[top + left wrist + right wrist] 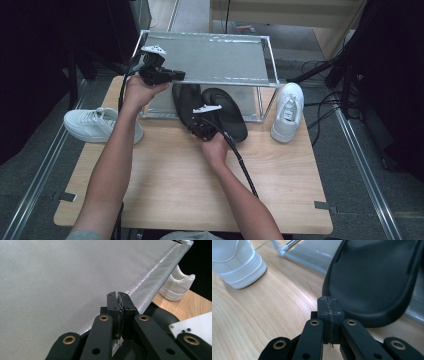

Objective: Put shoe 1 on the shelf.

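Two black shoes [210, 112] lie at the front edge of the grey rack [210, 57] in the high view, half under its shelf, with the right gripper [197, 125] at their near end and the left gripper [177, 76] raised over the rack's left corner. Left gripper view: jaws pressed together, empty, above the fabric shelf [62, 277]; a white sneaker [178, 285] sits beyond. Right gripper view: jaws closed on nothing, just short of one black shoe's [377, 282] heel, its toe cut off.

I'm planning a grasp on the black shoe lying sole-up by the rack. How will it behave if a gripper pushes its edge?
The black shoe would probably slide, not roll: it lies flat on the smooth wooden table. Its broad, smooth-looking sole may be slippery for the pads. Its rim looks thin, so it might flex under a push.
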Demonstrator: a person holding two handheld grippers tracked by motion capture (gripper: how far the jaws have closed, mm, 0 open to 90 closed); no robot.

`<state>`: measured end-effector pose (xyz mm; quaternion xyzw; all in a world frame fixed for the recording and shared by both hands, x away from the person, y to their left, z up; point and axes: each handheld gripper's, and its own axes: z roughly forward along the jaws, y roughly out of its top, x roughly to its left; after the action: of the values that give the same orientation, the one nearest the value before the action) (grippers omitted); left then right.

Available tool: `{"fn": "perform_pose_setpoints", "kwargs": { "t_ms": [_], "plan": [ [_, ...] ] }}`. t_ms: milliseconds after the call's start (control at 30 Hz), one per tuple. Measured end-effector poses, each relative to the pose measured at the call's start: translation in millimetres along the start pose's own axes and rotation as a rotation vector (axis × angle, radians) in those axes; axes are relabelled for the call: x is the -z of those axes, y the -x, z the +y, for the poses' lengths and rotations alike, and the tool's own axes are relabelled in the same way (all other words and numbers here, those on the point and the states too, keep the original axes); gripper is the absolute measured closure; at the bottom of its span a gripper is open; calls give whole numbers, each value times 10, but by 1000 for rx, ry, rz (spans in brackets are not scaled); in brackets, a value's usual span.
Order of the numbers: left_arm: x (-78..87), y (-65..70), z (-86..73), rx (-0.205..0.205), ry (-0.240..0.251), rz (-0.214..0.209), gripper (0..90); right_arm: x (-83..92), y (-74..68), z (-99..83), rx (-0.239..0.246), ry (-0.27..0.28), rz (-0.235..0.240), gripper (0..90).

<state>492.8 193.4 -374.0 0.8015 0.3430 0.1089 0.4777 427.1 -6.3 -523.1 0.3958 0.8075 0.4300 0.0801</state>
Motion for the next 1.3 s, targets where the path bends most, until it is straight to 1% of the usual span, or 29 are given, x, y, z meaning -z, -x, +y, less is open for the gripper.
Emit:
{"fn": "perform_pose_setpoints", "kwargs": {
  "t_ms": [200, 267, 333, 400, 500, 600, 667, 733, 800, 867, 967, 1100, 1300],
  "plan": [
    [0, -4, -3, -2, 3, -2, 890, -122, -12, 85, -36, 7, 7, 900],
    [0, -7, -6, -2, 4, -4, 890, -122, -20, 108, -39, 25, 8, 900],
    [-1, -10, -7, -1, 6, -6, 890, -93, -24, 112, -32, 19, 10, 900],
    [-1, -11, -7, 0, 6, -7, 890, -46, -20, 101, -10, 6, -1, 900],
    [-3, -6, -4, -1, 5, -3, 890, 54, 9, 70, 7, 10, -14, 900],
    [-3, -3, -1, -2, 3, -1, 890, 149, 60, 32, -6, 19, -20, 900],
    [-3, -3, -1, -1, 3, -1, 890, 194, 92, 0, -1, 19, -35, 900],
    [-2, -2, 0, -2, 1, 0, 890, 217, 135, -33, -2, 16, -50, 900],
    [-3, -2, -2, -1, 3, -1, 890, 223, 179, -60, -17, 14, -60, 900],
    [-4, -3, -2, 0, 3, -1, 890, 213, 219, -80, -18, 9, -84, 900],
    [-4, -5, -3, 1, 5, -3, 890, 174, 244, -85, -24, 11, -98, 900],
    [-3, -9, -5, 2, 6, -5, 890, 97, 205, -51, -30, 20, -89, 900],
    [-3, -8, -5, 0, 6, -4, 890, -36, 124, 19, -43, 20, -72, 900]
  ]
}}
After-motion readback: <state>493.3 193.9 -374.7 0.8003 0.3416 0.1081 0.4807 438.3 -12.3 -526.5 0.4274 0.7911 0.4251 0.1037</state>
